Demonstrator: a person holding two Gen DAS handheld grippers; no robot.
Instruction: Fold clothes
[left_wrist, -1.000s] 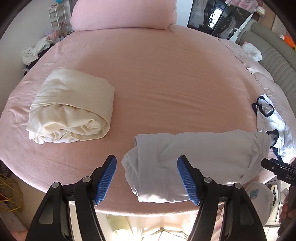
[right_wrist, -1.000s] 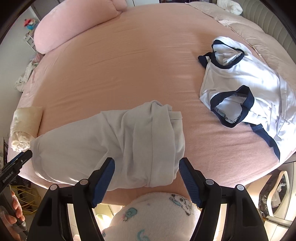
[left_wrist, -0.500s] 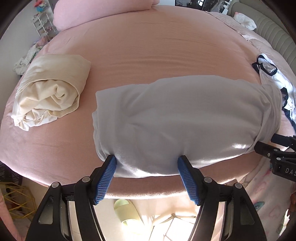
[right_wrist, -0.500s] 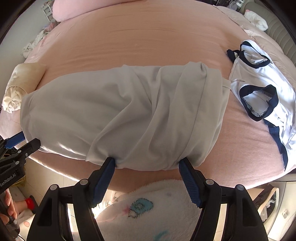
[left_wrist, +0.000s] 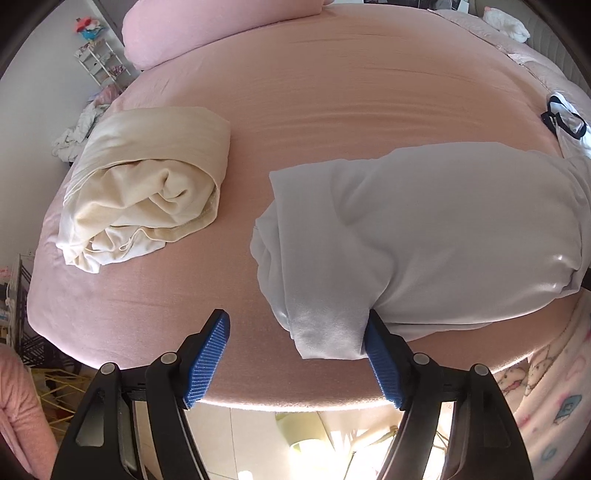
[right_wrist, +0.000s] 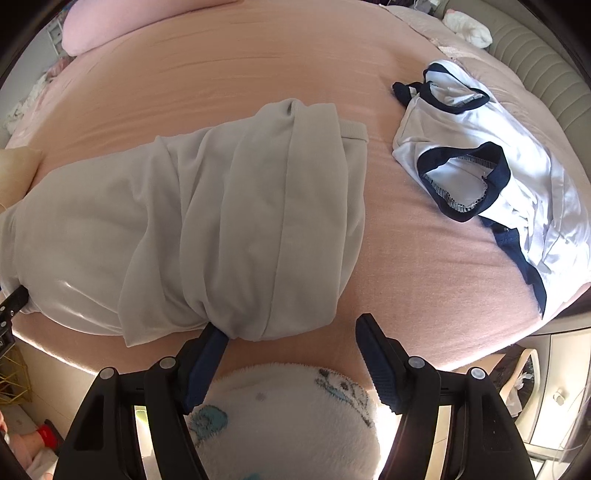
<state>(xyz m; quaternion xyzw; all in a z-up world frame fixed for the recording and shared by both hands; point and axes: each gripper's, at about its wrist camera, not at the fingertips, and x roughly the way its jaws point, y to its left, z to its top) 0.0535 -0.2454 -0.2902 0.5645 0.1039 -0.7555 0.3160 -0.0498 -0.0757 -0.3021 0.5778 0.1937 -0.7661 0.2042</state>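
Two grippers hang over the near edge of a pink bed (left_wrist: 332, 92), both with their fingers spread wide and clamped on nothing. The left gripper (left_wrist: 295, 354) has a corner of the grey garment (left_wrist: 424, 236) lying between its fingers, the cloth touching the right-hand blue pad. The right gripper (right_wrist: 291, 354) has the garment's bunched near edge (right_wrist: 236, 236) resting against its left-hand finger, the other finger clear of it. The grey garment lies folded lengthwise along the bed's near edge. Only the left view shows the cream bundle (left_wrist: 144, 181) in full, rolled and well apart to the garment's left. Only the right view shows the white shirt with navy trim (right_wrist: 476, 147) spread out, lying apart beside the garment's ribbed hem (right_wrist: 352, 130).
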